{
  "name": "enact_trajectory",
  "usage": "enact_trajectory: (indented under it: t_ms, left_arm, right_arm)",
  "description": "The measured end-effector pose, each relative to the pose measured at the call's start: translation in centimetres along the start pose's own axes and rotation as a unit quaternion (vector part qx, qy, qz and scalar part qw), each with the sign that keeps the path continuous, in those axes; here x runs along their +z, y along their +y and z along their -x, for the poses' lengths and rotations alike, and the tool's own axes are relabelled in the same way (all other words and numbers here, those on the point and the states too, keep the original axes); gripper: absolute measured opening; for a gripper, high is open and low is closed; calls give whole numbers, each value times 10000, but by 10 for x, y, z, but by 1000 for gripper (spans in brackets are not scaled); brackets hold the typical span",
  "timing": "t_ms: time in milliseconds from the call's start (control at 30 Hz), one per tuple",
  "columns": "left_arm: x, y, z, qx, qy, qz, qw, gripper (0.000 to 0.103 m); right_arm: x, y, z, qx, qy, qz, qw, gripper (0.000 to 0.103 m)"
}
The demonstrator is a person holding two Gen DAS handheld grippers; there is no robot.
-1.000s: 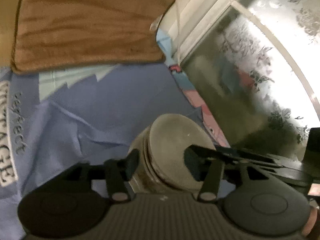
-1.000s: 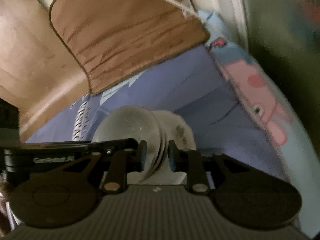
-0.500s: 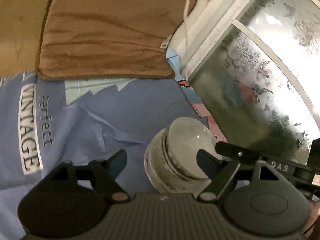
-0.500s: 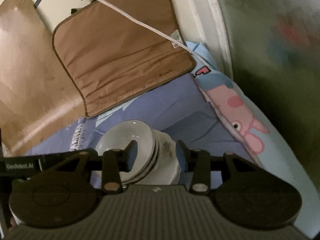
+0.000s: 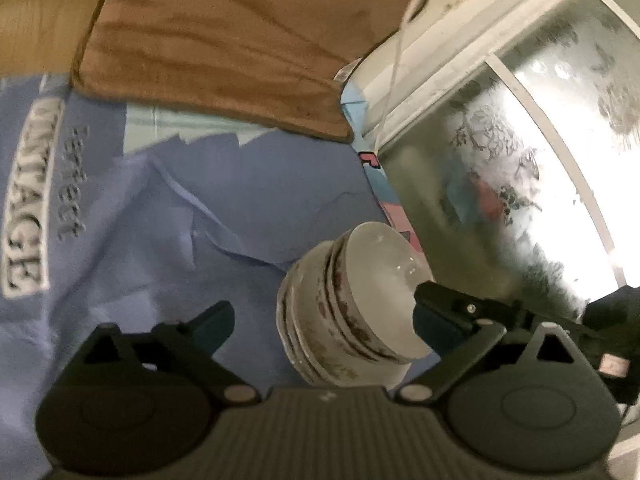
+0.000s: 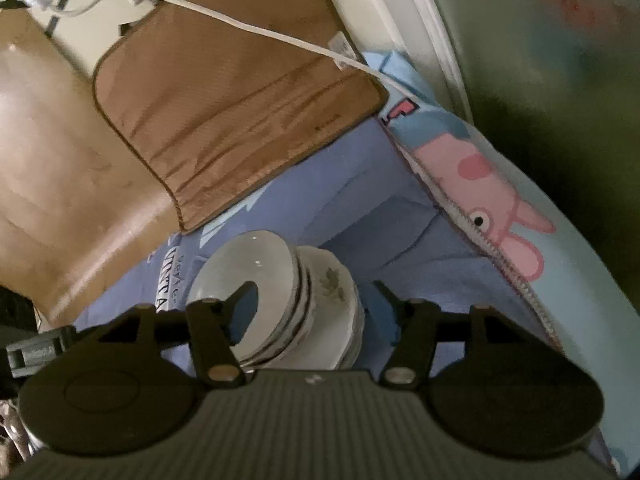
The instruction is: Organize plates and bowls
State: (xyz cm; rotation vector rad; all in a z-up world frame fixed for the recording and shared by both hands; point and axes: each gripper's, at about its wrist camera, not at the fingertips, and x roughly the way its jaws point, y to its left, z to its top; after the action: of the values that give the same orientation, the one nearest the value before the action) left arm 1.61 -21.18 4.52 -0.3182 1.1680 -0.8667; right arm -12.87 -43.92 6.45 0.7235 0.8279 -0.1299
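A stack of white bowls (image 5: 340, 312) with brown leaf prints and dark rim bands rests on the blue cloth (image 5: 248, 200). My left gripper (image 5: 324, 320) straddles it with its jaws opening wide. Its left finger stands well clear of the stack, and its right finger hangs at the top bowl's rim without pressing. In the right wrist view the same bowl stack (image 6: 316, 292) sits between the opening jaws of my right gripper (image 6: 314, 304). One finger hovers over the top bowl's hollow. The other stands off the outer wall with blue cloth showing in the gap.
A brown padded mat (image 6: 240, 92) lies beyond the bowls with a white cable (image 6: 280, 36) across it. A frosted patterned window (image 5: 540, 140) runs along the right. A pale cloth with a pink cartoon pig (image 6: 488, 196) borders the blue one; wood surface (image 6: 52, 184) lies left.
Both grippers' jaws have spread apart from the rim of the bowl stack and let it go. Both views have rolled and drawn back slightly; the stack stays on the cloth.
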Motion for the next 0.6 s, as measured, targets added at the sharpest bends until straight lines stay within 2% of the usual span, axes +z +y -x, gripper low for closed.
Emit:
enact_trajectory:
  t_ms: [133,367,433,467,500,600]
  left_arm:
    - [1,7,-14,-247,87,281,9993,102]
    - [-3,10,-40,-544,415,521,9963,100]
    - [-3,11,-40,-648,393,545,9956,94]
    - [-3,11,-40,-610,406,528,9959,90]
    - [-2,11,-41,-524,423,499,9965,80]
    - [-3,13,-39,-443,427,470,9970,78]
  right_arm:
    - [7,-13,-14,138,250,-359,9989,68]
    - [5,-21,-34,325,685,-517,9958,68]
    - [4,-24,-35,408,649,-616,9952,67]
    - [6,-26,-35,478,679,-666,9943,61]
    - [7,-27,-35,591,730,-704,9931,56]
    - [6,-18,-32,494,710,-501,9950,56]
